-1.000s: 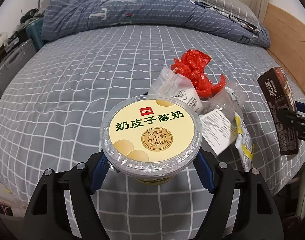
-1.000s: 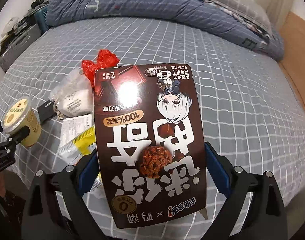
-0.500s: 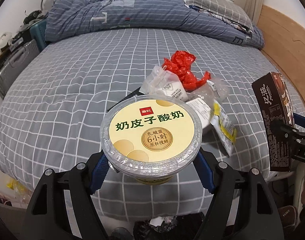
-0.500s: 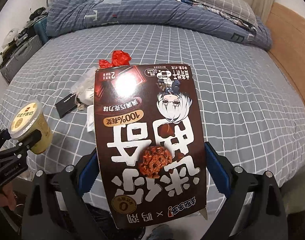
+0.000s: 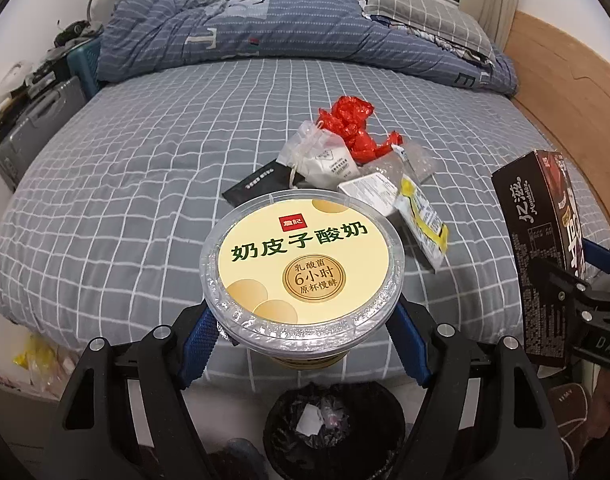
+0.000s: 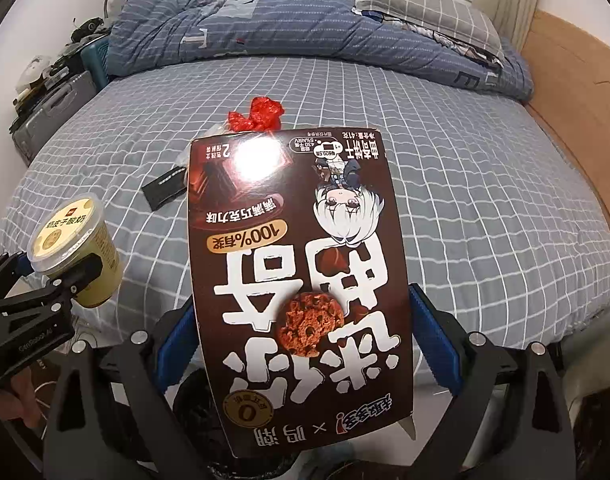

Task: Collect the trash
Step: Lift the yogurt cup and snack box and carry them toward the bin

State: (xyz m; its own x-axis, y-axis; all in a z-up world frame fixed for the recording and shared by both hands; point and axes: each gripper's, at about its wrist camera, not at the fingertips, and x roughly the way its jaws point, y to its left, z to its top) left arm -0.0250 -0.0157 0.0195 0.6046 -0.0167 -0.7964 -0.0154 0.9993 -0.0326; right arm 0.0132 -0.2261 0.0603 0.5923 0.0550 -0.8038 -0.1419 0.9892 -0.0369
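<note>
Both tongs are clamped on trash. Left gripper [image 5: 303, 344] pinches a round pale-yellow yogurt cup with a clear plastic lid [image 5: 302, 270] between its blue pads, jaws spread wide around the cup's body. Right gripper [image 6: 301, 344] squeezes a flat dark-brown cookie box with white lettering [image 6: 301, 280] by its side edges. Only the left wrist view shows a black-lined waste bin [image 5: 333, 424] on the floor directly below the cup, plus a white pouch [image 5: 325, 160] and a yellow wrapper [image 5: 421, 216] beside a crumpled red plastic bag [image 5: 353, 128] on the grey checked bed [image 5: 125, 184]. The box blocks these in the right wrist view.
</note>
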